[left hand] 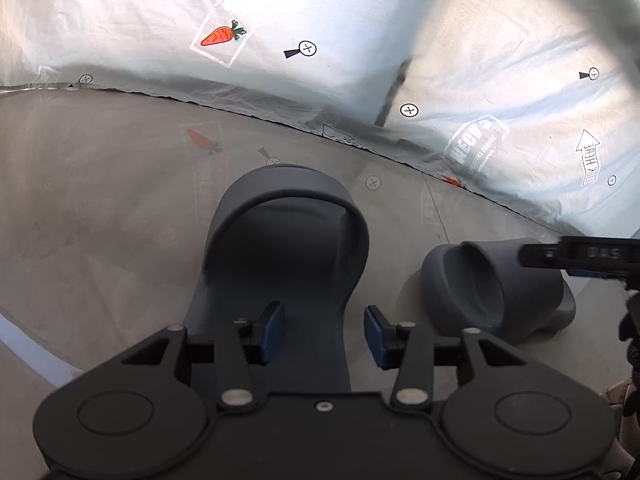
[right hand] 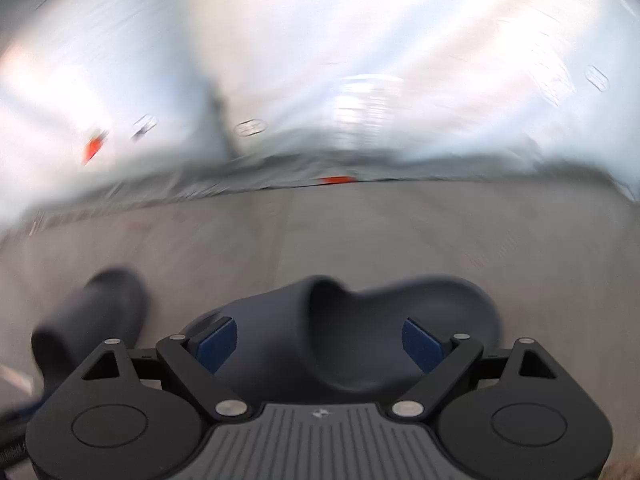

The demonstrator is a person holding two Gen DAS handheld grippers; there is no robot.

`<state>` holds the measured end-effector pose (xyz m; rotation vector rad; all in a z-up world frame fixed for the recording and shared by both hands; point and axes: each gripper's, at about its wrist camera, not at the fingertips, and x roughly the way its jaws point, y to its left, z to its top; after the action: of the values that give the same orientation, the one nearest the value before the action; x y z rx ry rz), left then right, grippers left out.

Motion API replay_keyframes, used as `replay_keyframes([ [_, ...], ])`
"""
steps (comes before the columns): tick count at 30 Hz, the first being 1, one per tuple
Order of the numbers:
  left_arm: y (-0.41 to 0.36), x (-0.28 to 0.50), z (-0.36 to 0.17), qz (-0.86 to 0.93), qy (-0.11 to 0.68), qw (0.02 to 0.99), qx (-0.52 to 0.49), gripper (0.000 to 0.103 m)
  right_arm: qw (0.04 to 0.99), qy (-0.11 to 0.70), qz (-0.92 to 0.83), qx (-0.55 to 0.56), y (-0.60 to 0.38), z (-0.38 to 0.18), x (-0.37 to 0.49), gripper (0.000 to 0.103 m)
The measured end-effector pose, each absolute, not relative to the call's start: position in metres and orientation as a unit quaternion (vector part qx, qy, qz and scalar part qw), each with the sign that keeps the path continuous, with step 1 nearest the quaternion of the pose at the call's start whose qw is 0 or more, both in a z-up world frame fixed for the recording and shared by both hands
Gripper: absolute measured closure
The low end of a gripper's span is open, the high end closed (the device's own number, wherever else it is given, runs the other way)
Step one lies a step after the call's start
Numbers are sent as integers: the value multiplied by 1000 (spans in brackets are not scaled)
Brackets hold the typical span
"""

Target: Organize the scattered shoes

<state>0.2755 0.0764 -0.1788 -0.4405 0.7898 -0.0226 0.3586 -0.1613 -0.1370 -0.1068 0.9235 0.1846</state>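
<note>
Two dark grey slide sandals lie on the grey floor. In the left wrist view one sandal (left hand: 280, 248) sits upright, its heel toward me. My left gripper (left hand: 325, 334) stands over that heel, and the sandal's right edge runs between its blue pads without being pressed. The second sandal (left hand: 496, 292) lies tipped on its side to the right, and a finger (left hand: 580, 257) of my right gripper reaches over it. The right wrist view is blurred. There my right gripper (right hand: 320, 344) is wide open, the tipped sandal (right hand: 400, 312) lies between its pads, and the upright sandal (right hand: 92, 312) is at the left.
A crinkled silver sheet (left hand: 400, 20) with a carrot sticker (left hand: 222, 36) and round markers rises behind the floor (left hand: 100, 200) and meets it along a dark seam. A pale strip (left hand: 24, 344) crosses the lower left. A person's dark-gloved hand (left hand: 632, 320) shows at the right edge.
</note>
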Motion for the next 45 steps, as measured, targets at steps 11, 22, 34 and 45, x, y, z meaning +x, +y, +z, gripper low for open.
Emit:
replay_keyframes([
  [11,81,273,-180,-14,374,898,-231,58,796,374,328,-344,-113,-168,331,21],
  [22,82,272,-181,-14,369,897,-242,57,808,362,386,-260,-150,-139,314,9],
  [34,87,263,-176,11,365,893,-262,55,859,476,185,9,-142,-153,358,3],
  [45,95,254,-161,9,349,902,-254,55,842,443,290,-102,-111,-157,364,11],
])
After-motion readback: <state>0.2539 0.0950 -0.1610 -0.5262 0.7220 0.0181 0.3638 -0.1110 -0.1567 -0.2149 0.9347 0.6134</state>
